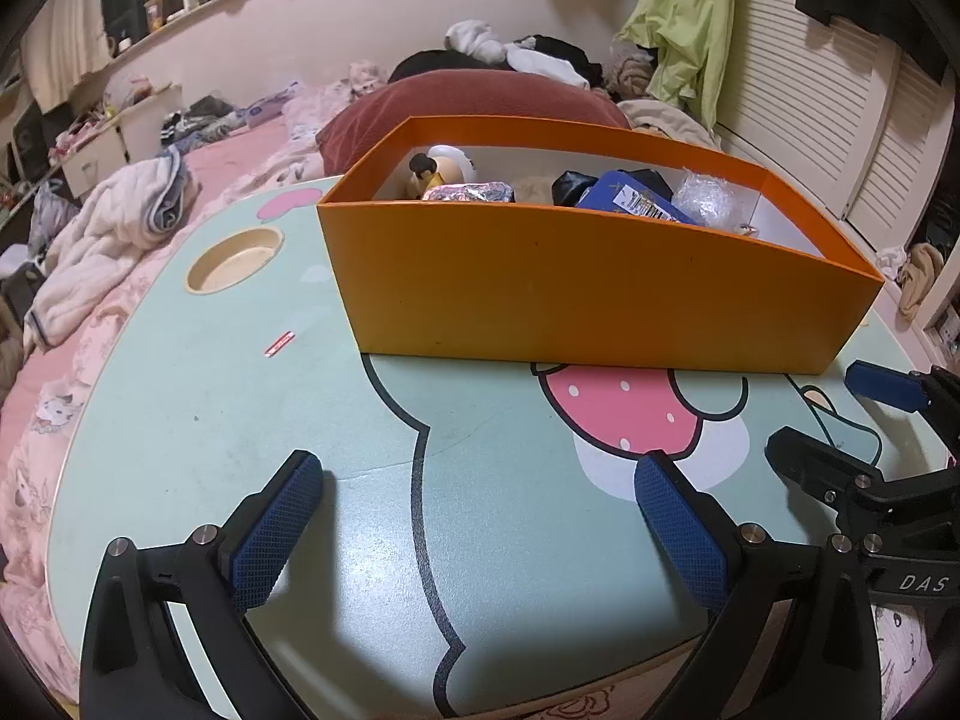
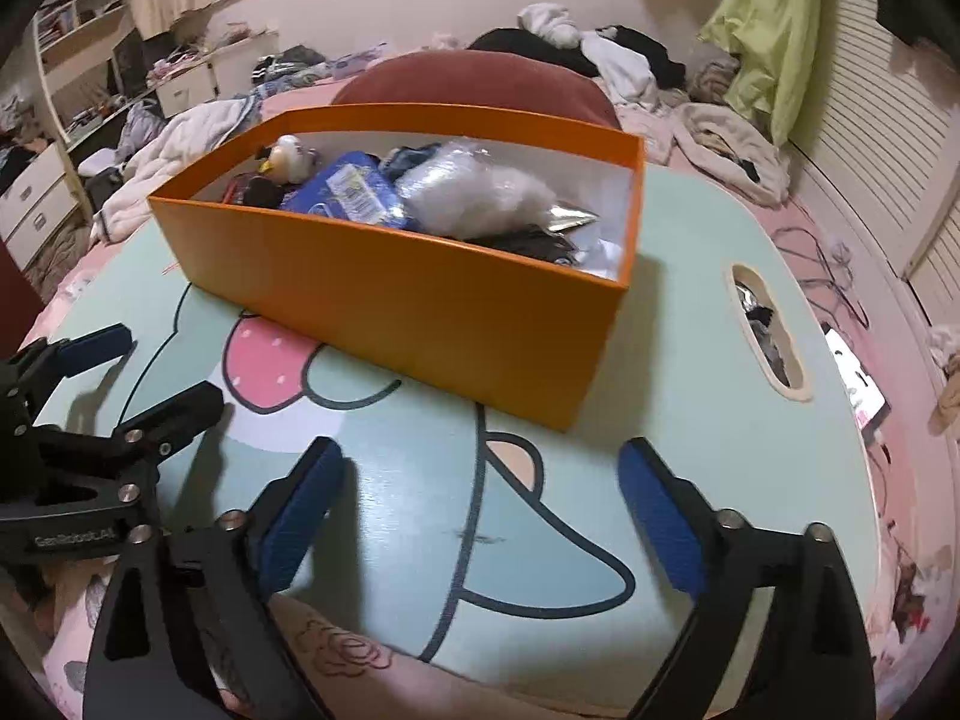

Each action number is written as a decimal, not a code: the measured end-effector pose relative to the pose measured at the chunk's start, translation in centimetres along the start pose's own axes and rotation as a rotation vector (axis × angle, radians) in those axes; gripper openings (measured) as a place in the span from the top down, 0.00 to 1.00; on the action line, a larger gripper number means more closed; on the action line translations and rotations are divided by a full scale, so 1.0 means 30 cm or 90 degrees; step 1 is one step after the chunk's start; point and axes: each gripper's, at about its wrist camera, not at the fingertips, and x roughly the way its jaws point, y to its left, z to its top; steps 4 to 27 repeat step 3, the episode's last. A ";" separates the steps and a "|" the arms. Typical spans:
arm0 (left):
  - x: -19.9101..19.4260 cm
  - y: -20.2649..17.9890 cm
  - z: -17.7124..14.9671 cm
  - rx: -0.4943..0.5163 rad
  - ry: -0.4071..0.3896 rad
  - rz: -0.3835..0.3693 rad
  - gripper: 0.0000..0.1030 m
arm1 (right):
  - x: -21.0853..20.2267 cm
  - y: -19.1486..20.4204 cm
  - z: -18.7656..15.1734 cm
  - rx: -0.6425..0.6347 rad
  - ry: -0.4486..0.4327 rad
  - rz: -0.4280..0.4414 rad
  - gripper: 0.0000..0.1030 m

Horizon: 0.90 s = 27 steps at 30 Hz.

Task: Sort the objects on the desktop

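My rectangular orange cardboard box [image 2: 420,294] sits on the mint-green cartoon-printed surface [image 1: 336,420], crammed with a blue packet [image 2: 351,192] and white plastic wrap [image 2: 474,195]. My left gripper [image 1: 480,516] and right gripper [image 2: 480,510] both stand wide apart, empty.

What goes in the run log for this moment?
left gripper: open, empty | right gripper: open, empty | orange box: filled | table

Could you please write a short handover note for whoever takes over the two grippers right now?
Left gripper: open, empty, above the bare table.
Right gripper: open, empty, also above the table, nearer its slot.
Orange box stands at the back of the table, already holding a duck toy, a foil packet, a blue packet, clear plastic wrap and dark items.
Left on the table: only a small red-and-white strip, left of the box.
Remaining: probably that strip; check the slot's contents.
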 end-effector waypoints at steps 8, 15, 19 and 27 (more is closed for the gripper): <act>0.000 0.002 0.001 0.000 -0.001 -0.001 0.00 | -0.007 0.008 -0.008 -0.003 0.000 0.000 0.08; 0.000 0.002 0.001 0.000 -0.001 -0.001 0.00 | -0.007 0.008 -0.008 -0.003 0.000 0.000 0.08; 0.000 0.002 0.001 0.000 -0.001 -0.001 0.00 | -0.007 0.008 -0.008 -0.003 0.000 0.000 0.08; 0.000 0.002 0.001 0.000 -0.001 -0.001 0.00 | -0.007 0.008 -0.008 -0.003 0.000 0.000 0.08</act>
